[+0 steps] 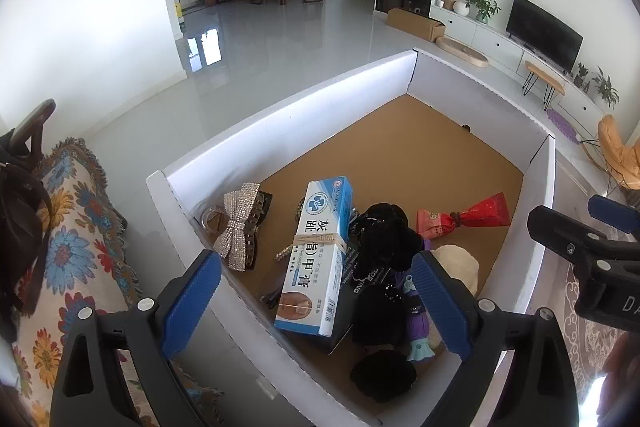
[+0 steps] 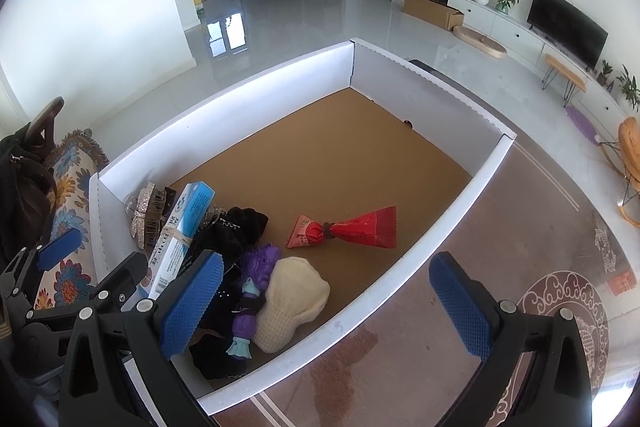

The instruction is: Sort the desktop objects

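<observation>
Left wrist view: both grippers hover, fingers apart and empty, over a white cardboard tray [image 1: 304, 95].
Between the left gripper [image 1: 316, 301] fingers lies a glossy blue-white carton [image 1: 320, 251]; left of them, a rhinestone bow [image 1: 236, 227]. Right gripper [image 2: 326, 301] flanks a knitted cream hat [image 2: 292, 303].

Bright daylight, floor glare, fisheye-warped dark corners

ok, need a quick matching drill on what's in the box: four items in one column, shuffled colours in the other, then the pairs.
Items:
1. bow hair clip
2. long carton
3. tied snack bag
4. knit hat

Colours:
A. cream
B. red
C. silver, sparkly
D. blue and white

Pairs: 1-C, 2-D, 3-B, 4-A

All four lie inside the white-walled box with the brown floor.
</observation>
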Available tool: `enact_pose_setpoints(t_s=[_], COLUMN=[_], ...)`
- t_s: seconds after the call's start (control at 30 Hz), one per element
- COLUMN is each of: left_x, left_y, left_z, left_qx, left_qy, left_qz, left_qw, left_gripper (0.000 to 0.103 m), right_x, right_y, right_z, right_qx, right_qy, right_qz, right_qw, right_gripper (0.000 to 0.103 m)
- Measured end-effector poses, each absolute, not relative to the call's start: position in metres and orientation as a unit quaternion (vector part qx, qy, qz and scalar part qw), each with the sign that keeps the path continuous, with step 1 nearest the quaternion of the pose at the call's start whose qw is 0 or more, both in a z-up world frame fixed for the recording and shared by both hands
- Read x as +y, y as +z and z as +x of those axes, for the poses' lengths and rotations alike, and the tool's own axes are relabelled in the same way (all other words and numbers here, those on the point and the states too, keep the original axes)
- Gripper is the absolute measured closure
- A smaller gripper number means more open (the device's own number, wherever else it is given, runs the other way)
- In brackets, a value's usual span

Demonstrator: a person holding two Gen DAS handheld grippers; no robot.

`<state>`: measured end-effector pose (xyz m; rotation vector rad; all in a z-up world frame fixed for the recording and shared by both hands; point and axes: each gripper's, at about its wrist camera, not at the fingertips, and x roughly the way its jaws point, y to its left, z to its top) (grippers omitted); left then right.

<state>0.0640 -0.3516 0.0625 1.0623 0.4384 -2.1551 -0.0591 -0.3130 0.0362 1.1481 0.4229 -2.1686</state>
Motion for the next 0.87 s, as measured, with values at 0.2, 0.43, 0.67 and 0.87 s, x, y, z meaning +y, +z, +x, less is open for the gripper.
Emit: enact_pose_setpoints(t_s=[0.2, 0.43, 0.67, 0.87], left_x=[-0.350, -0.353, -0.355, -0.346], left_y=[0.061, 0.067, 0.072, 0.077], left_z=[0.064, 0.066, 0.067, 0.066], left_qx=[0.164, 0.167, 0.179, 0.166], left_qy=[-0.827, -0.830, -0.837, -0.852], left_qz=[0.411, 0.401, 0.390, 0.375], left_qw=[0.347, 0.349, 0.338, 0.325], left_gripper=[0.006, 0.006, 0.006, 0.006], right_x=[-0.313, -0.316, -0.314, -0.306], right_y=[0.038, 0.043, 0.045, 0.046], right_z=[-0.061, -0.062, -0.064, -0.068], right_qx=[0.159, 0.155, 0.154, 0.147], right_qy=[-0.825, -0.826, -0.828, -0.830], right_qz=[0.435, 0.430, 0.426, 0.428], right_qw=[0.324, 0.330, 0.331, 0.325], right_gripper=[0.000, 0.000, 0.000, 0.000])
